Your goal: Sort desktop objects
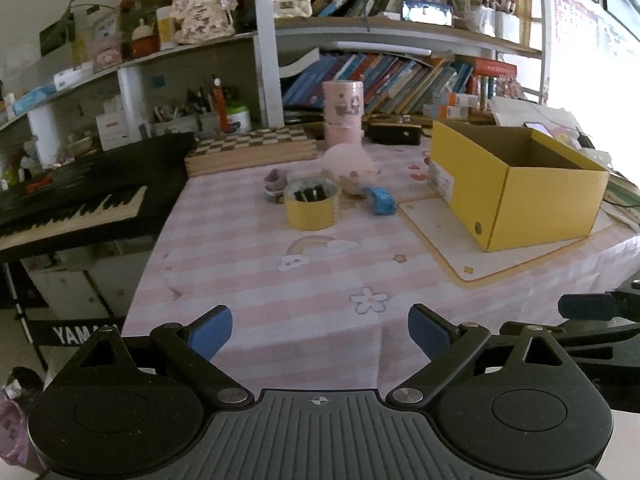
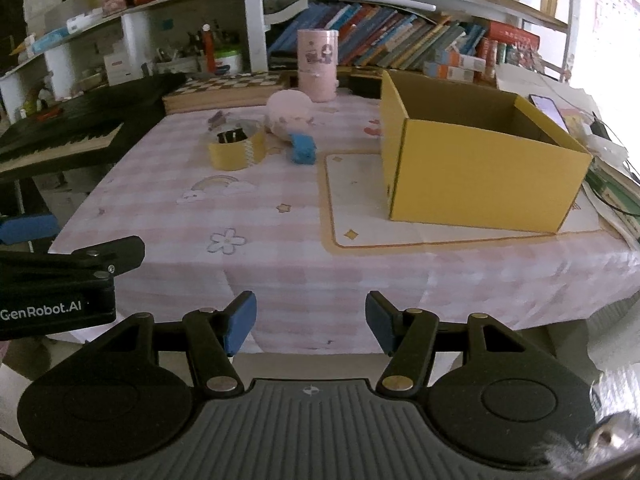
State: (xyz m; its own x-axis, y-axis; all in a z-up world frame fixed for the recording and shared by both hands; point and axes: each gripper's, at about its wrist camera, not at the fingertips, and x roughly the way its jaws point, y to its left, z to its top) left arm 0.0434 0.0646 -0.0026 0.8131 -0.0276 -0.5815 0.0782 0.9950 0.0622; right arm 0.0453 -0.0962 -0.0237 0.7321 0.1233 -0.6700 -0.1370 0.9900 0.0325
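The bench (image 2: 280, 264), draped in a pink-and-white checked cloth printed with flowers and a rainbow, fills both wrist views; behind it rise white shelves crowded with leaning books (image 2: 400, 40), and a black electronic keyboard (image 1: 72, 200) stands along its left edge; on the right half of the bench sits an open yellow cardboard box (image 2: 480, 168), upright and showing a bare brown interior, resting on a cream mat with a yellow border (image 2: 360, 208); at the back, a folded chequered wooden board (image 1: 256, 146) lies flat, with a tall pink cylindrical canister (image 2: 317, 66) just beside it; left of the box, well apart from it, is a tight cluster of small things: a round pale pink plush toy (image 2: 288, 114), a squat yellow round tin (image 2: 236, 152) holding dark clips, and a small blue block (image 2: 302, 150) lying just beside the tin and against the plush; a small greyish figurine (image 1: 275, 184) stands behind the tin; the left claw (image 1: 320, 332) hangs over the near edge of the bench, its blue pads spread wide with nothing between them; the right claw (image 2: 310, 322) is likewise released, its jaws apart and bare, at the bench's front edge, well short of the cluster.
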